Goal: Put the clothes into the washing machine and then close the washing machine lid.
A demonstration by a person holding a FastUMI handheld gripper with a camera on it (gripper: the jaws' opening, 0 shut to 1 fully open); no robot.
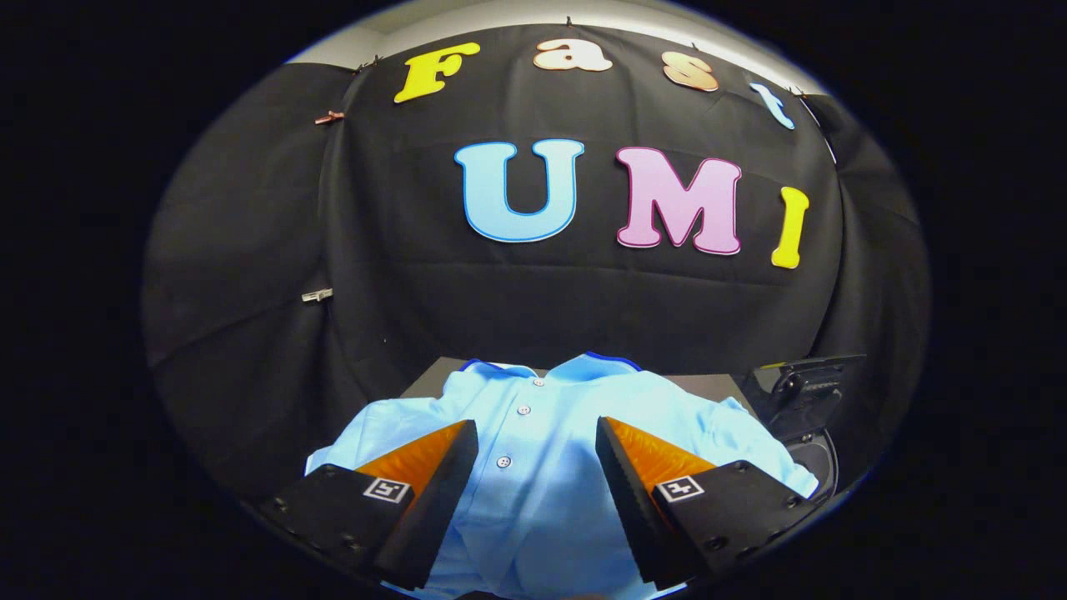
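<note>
Nearest are the tongs [537, 467], their two fingers spread wide with nothing between them but air; neither finger presses on anything. Each finger is a thick wedge with a ribbed inner face and a small square marker on its block.

Directly under and just ahead of the fingers lies the shirt [542, 417], a light blue polo spread flat, front side up. Its long axis runs straight away from the tongs: the hem end passes beneath the fingers, the button placket [521, 412] runs up the middle of the gap between them, and the collar [542, 367], edged in darker blue, lies at the far end. The sleeves splay to either side, beyond each fingertip. The cloth looks thin, soft and smooth, with shallow folds near the shoulders, so I judge it would bunch easily if pinched. The coming move likely calls for the tongs to drop straight down and close on a fold near the placket, since the shirt is centred in the gap.

The shirt rests on a dark bench [717, 383], whose flat far edge shows behind the collar. To the right of the shirt, just past the sleeve, sits a dark, hard-looking object [804, 392] with a raised panel and a rounded rim below it; it may be the washing machine with its lid up, but I cannot tell for certain.
</note>
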